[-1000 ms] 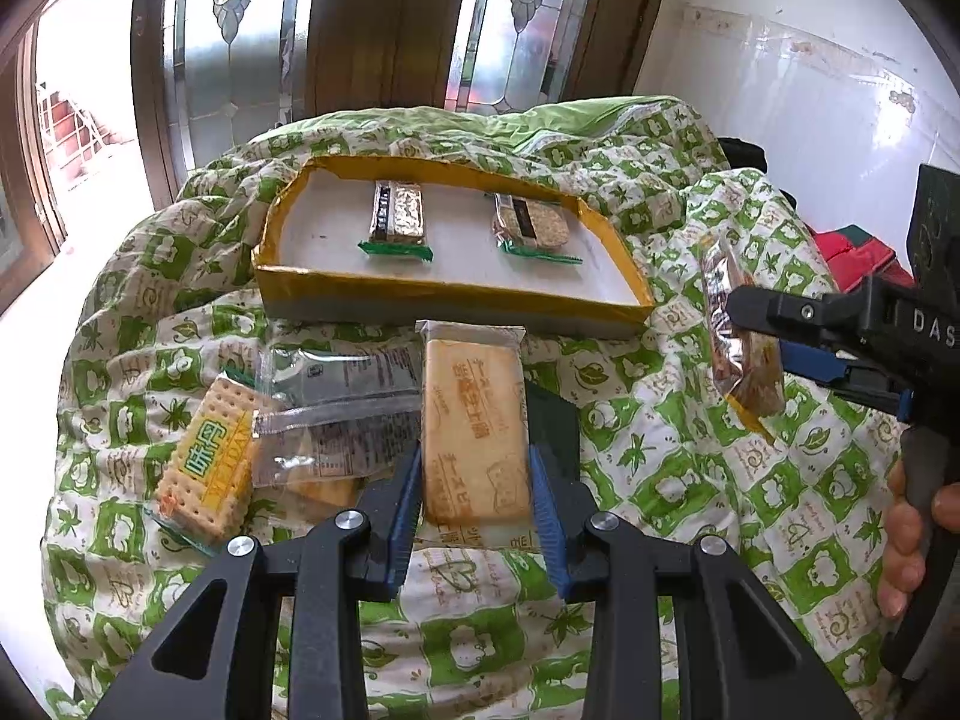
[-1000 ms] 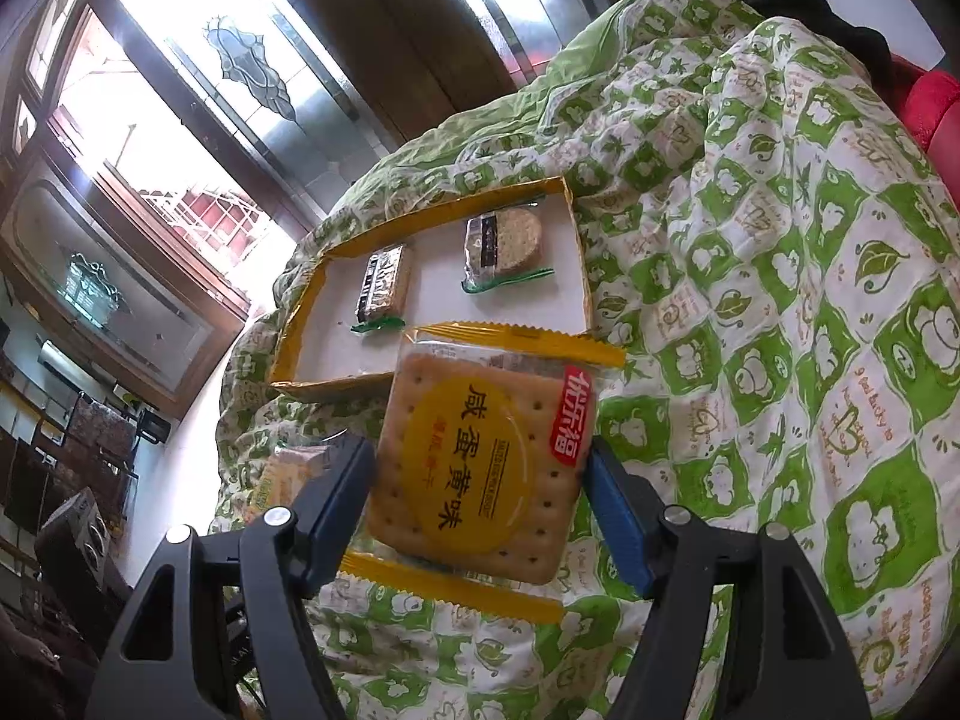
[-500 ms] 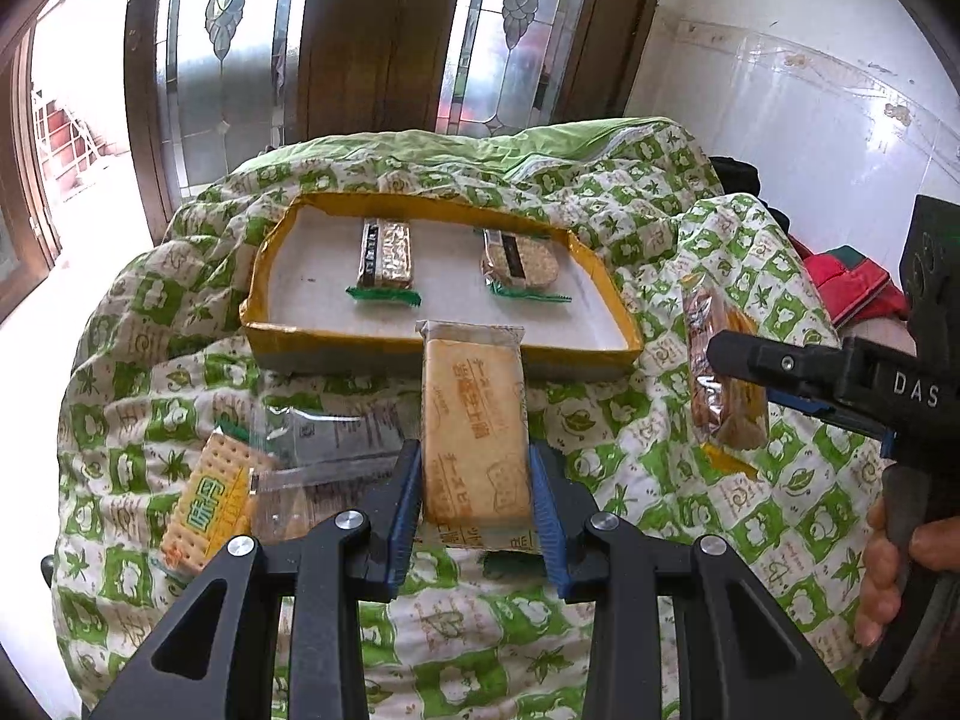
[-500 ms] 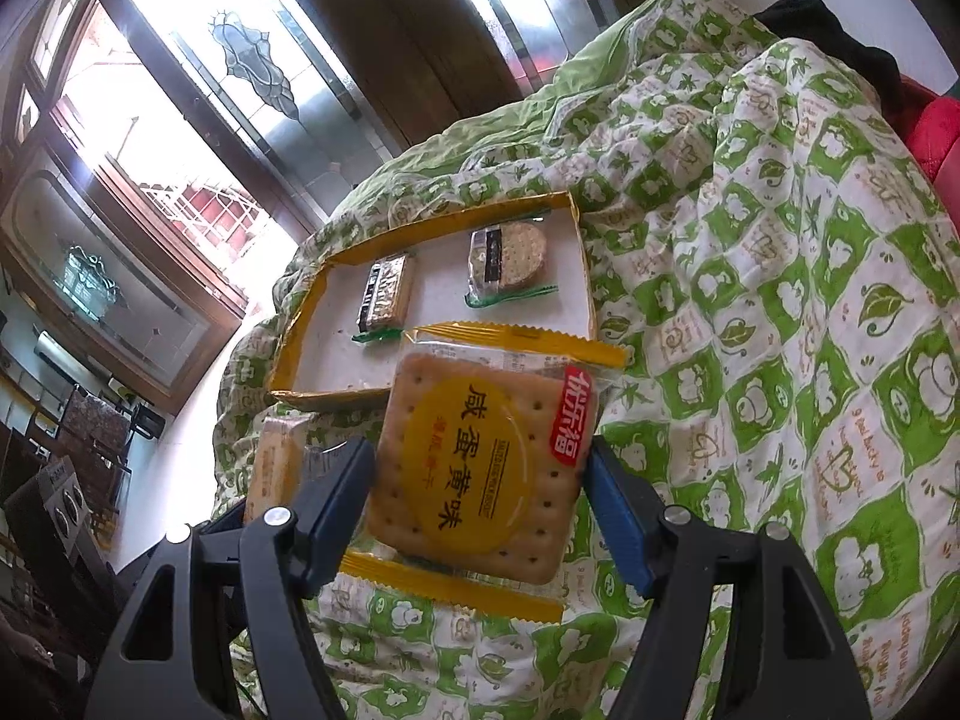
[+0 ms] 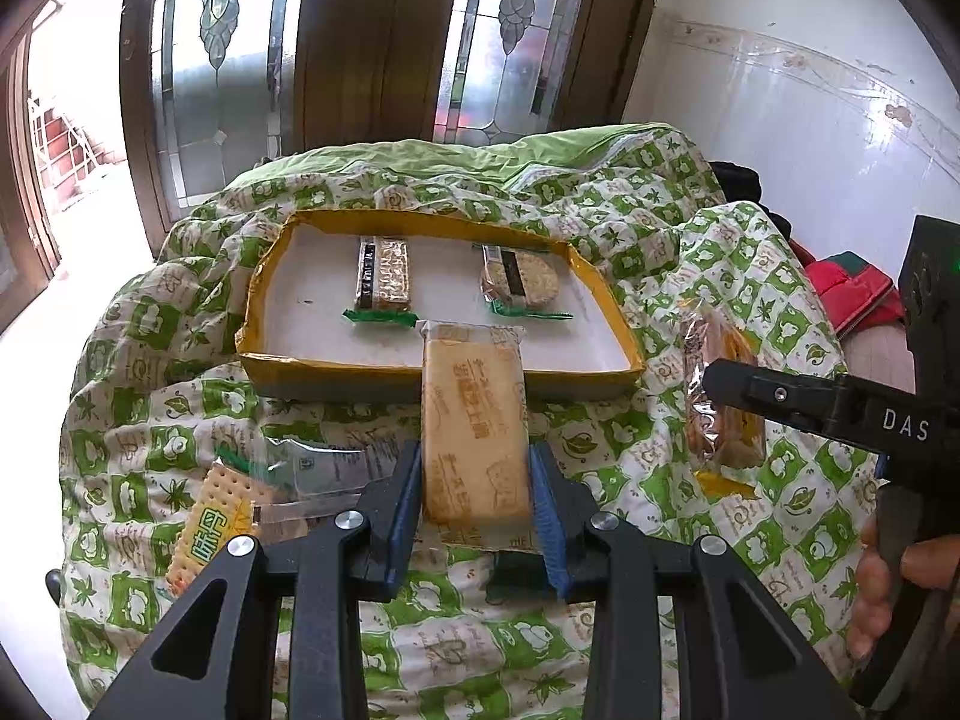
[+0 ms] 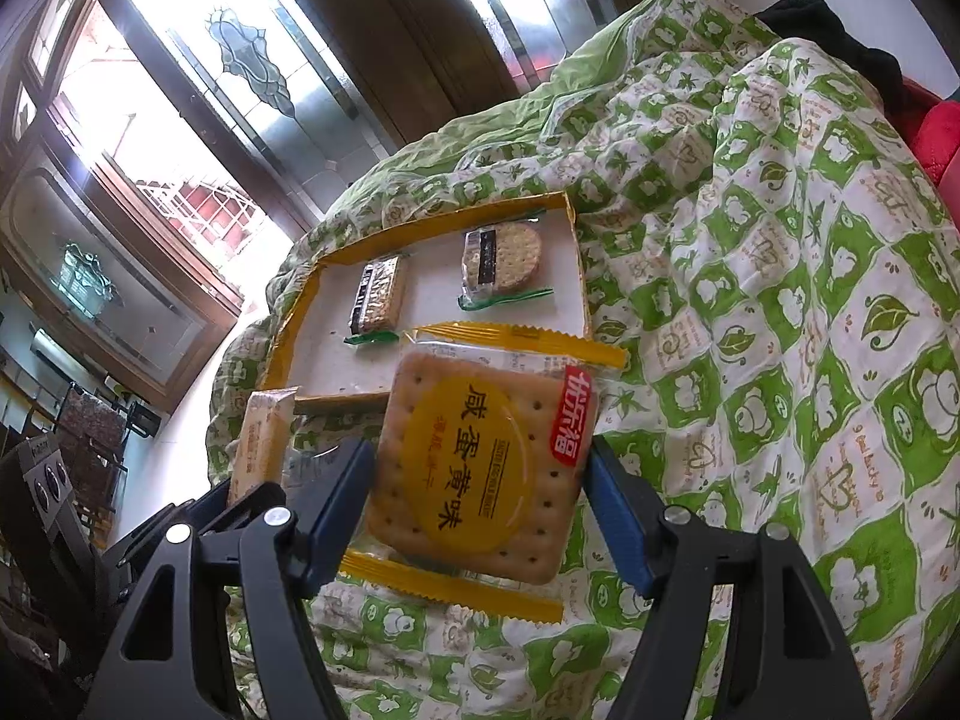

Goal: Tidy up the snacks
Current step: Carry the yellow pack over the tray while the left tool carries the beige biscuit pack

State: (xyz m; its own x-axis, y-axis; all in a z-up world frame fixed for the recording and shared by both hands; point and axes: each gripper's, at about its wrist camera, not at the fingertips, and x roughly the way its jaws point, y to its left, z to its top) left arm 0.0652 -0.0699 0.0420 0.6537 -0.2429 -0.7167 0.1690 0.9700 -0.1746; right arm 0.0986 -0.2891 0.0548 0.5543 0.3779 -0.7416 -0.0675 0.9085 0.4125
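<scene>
My left gripper (image 5: 475,495) is shut on a long beige biscuit pack (image 5: 475,420) and holds it above the quilt, just short of the yellow-rimmed tray (image 5: 336,369). My right gripper (image 6: 480,492) is shut on a square yellow cracker pack (image 6: 480,462), also in the air near the tray's front right (image 6: 579,276). The tray holds a rectangular bar (image 5: 384,273) and a round cookie pack (image 5: 522,279). The right gripper and its pack (image 5: 720,402) show at the right of the left wrist view. The left pack (image 6: 261,438) shows in the right wrist view.
A green-and-white quilt (image 5: 660,276) covers the bed. A green-label cracker pack (image 5: 210,525) and a clear wrapper (image 5: 312,474) lie on it at front left. Stained-glass doors (image 5: 372,30) stand behind, a white wall at the right, red items (image 5: 852,294) at the bed's right edge.
Both grippers have risen and drawn back from the quilt with their packs. The tray now sits lower and smaller in the left view. The left gripper's pack has come into the right view.
</scene>
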